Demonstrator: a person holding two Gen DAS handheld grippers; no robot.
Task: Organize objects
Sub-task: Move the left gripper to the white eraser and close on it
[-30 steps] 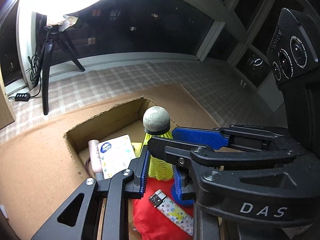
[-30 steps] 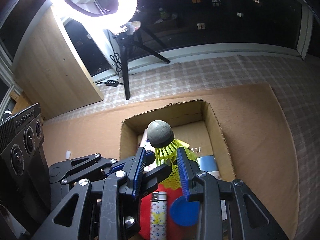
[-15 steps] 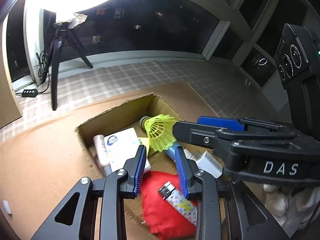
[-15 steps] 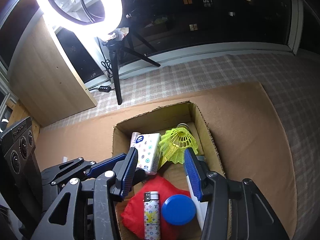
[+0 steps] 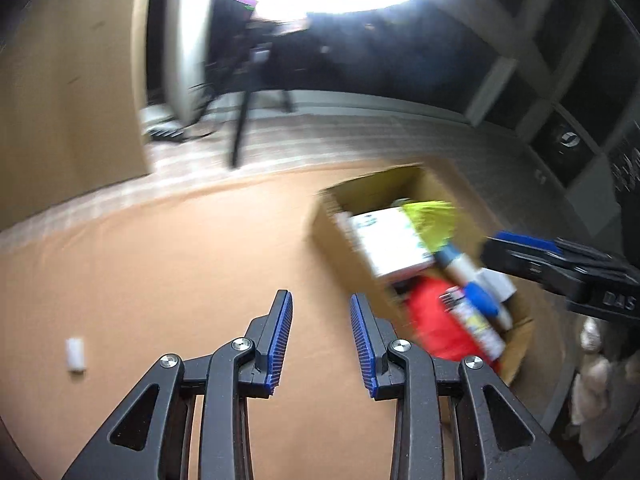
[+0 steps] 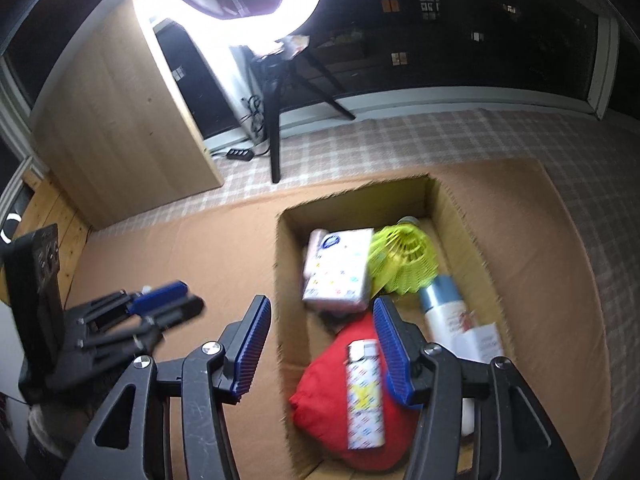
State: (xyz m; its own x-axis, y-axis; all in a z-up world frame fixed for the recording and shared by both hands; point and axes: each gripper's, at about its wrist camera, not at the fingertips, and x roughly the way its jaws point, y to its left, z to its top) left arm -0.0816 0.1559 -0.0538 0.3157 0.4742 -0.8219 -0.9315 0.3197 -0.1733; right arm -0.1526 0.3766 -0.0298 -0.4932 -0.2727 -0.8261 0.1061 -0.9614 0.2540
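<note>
Shuttlecock [image 6: 404, 260] now lies inside our cardboard box [image 6: 452, 208], released; our right gripper [image 6: 320, 344] is opening with nothing between its jaws, our left gripper [image 5: 320, 340] parted, empty, swung toward a small white piece [image 5: 75, 355].

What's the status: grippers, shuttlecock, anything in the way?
Left gripper open, empty, over bare mat. Right gripper opening, nothing between the jaws. Shuttlecock lying in the cardboard box. Nothing blocking.
</note>
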